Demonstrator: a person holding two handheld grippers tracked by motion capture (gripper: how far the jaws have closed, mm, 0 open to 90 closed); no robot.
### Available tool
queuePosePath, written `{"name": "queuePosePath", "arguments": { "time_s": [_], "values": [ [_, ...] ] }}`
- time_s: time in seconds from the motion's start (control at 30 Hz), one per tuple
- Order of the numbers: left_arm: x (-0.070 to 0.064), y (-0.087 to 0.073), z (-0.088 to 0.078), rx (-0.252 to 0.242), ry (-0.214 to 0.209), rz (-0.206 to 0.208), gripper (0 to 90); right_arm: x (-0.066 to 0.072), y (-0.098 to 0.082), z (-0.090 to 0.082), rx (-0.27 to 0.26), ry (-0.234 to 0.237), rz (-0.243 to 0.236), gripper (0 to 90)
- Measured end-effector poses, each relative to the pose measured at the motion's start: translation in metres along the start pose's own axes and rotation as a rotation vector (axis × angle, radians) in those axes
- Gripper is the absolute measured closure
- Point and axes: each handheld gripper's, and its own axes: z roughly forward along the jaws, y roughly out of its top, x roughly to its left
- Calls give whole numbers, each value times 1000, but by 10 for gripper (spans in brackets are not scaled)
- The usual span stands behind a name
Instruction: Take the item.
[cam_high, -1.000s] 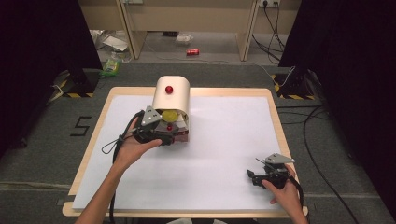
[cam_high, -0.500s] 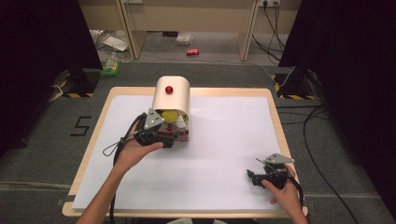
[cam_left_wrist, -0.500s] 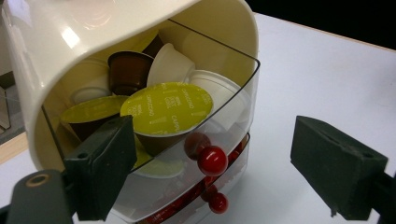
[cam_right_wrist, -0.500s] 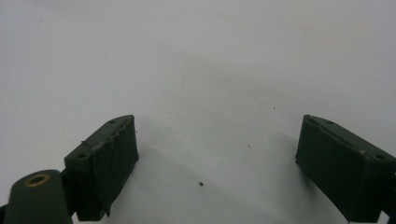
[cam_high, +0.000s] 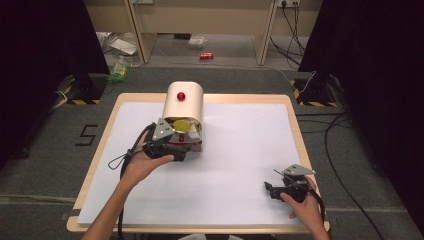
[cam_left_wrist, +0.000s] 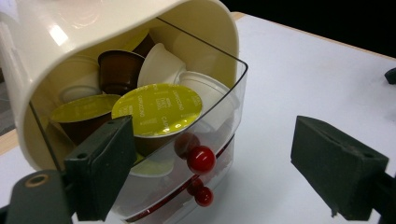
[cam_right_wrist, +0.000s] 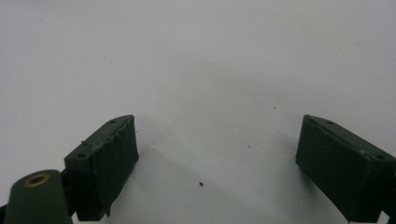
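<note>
1. A cream, round-topped plastic capsule dispenser (cam_high: 184, 102) with a red knob on top is seen standing toward the far middle of the white-covered wooden table (cam_high: 240, 150); its clear plastic front drawer (cam_left_wrist: 219, 116) is tilted open toward the person.
2. Inside the opening, a pile of coffee capsules is visible, among them a white capsule with a lime-green foil lid (cam_left_wrist: 157, 108) lying foremost, a second green-lidded one beside it, a brown one and several white ones behind.
3. The left gripper (cam_high: 172, 145) is held right at the drawer front with its jaws spread wide and nothing between them; in the left gripper view one jaw stands before the green-lidded capsule and the small red ball handle (cam_left_wrist: 201, 159), the other well off to the side over the bare table.
4. The right gripper (cam_high: 280, 190) is rested near the table's near right corner, jaws likewise parted and empty, well apart from the dispenser.
5. The drawer is judged to be opened already; no capsule is yet grasped or taken out, so picking remains to be done.
</note>
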Motion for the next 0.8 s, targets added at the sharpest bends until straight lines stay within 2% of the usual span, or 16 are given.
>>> {"name": "queuePosePath", "arguments": {
  "time_s": [0.8],
  "values": [
    [-15, -16, -18, -26, -22, -3, 140, 0, 0, 0, 1, 0, 2, 132]
  ]
}}
